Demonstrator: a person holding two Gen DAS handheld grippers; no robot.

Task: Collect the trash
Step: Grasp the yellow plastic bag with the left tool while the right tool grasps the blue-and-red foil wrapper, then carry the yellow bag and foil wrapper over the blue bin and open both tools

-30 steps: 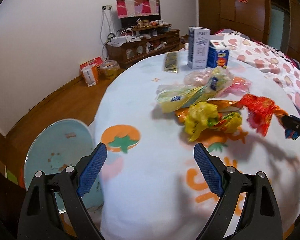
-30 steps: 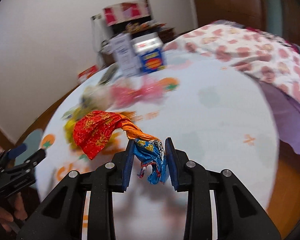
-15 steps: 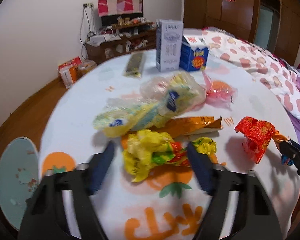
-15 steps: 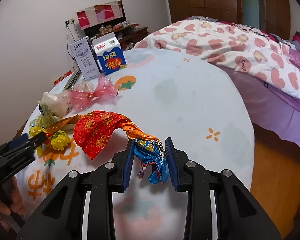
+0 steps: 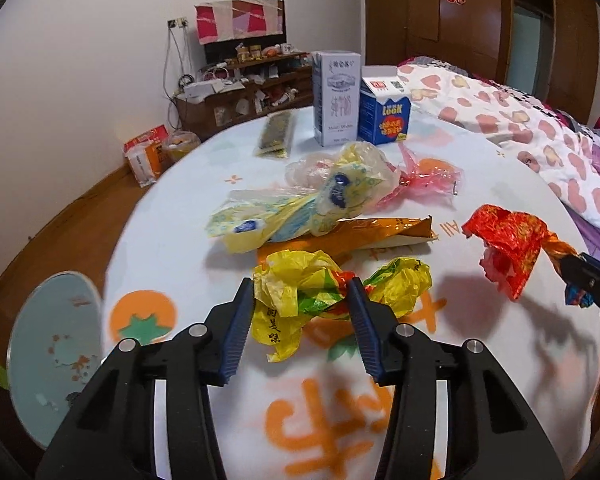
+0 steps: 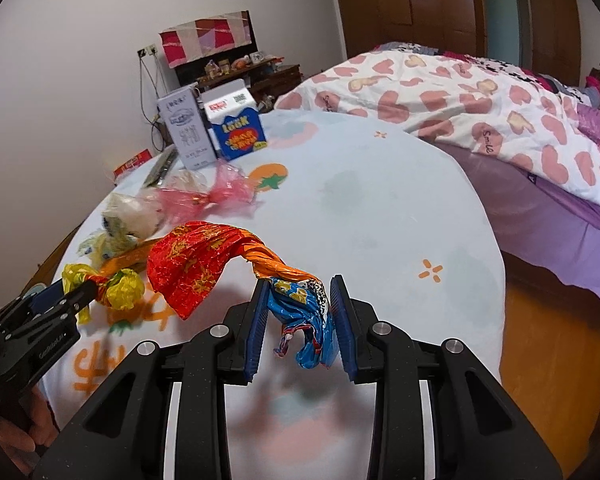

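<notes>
Left gripper [image 5: 300, 294] has advanced from the desk [image 5: 172, 248] edge onto the yellow wrapper [image 5: 296, 292]; jaws, wide a second ago, are closing with the wrapper between them, pads not clearly pressing yet. Second piece of trash is nearly secured. Right gripper [image 6: 298, 304] stays clamped on the twisted red-blue wrapper [image 6: 196, 264], lifted above the desk. More wrappers [image 5: 296, 212] lie mid-desk. No bin visible; left contact point hidden by crumpled film.
</notes>
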